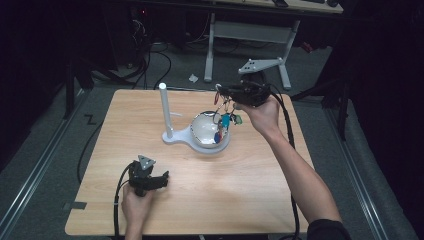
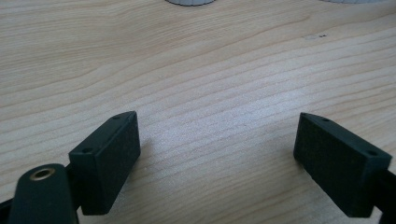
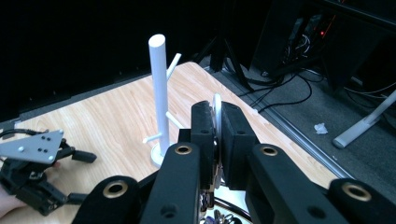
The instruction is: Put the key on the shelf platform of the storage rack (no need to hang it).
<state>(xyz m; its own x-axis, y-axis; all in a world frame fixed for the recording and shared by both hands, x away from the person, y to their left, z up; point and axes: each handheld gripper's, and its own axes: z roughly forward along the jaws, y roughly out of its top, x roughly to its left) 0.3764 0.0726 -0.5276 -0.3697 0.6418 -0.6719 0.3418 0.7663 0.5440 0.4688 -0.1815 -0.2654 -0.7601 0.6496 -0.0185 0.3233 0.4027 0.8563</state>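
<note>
My right gripper (image 1: 220, 93) hangs above the right side of the wooden table (image 1: 240, 190), shut on a metal key ring (image 3: 217, 105) pinched between its black jaws. A bunch of keys with blue, green and red tags (image 1: 226, 119) dangles from it over a shiny bowl (image 1: 204, 131). The bowl sits on a white stand with a tall pegged post (image 1: 163, 107) (image 3: 159, 88). Near the front left, my left gripper (image 1: 162, 179) (image 2: 217, 154) rests low over the bare wood, open, with nothing between its jaws. It also appears in the right gripper view as the far gripper (image 3: 81, 177).
Behind the table stands another desk on white legs (image 1: 250, 35), with cables and a white scrap (image 1: 193, 78) on the dark floor. Bare wood lies across the table's front and left. The table's edges drop to grey flooring on all sides.
</note>
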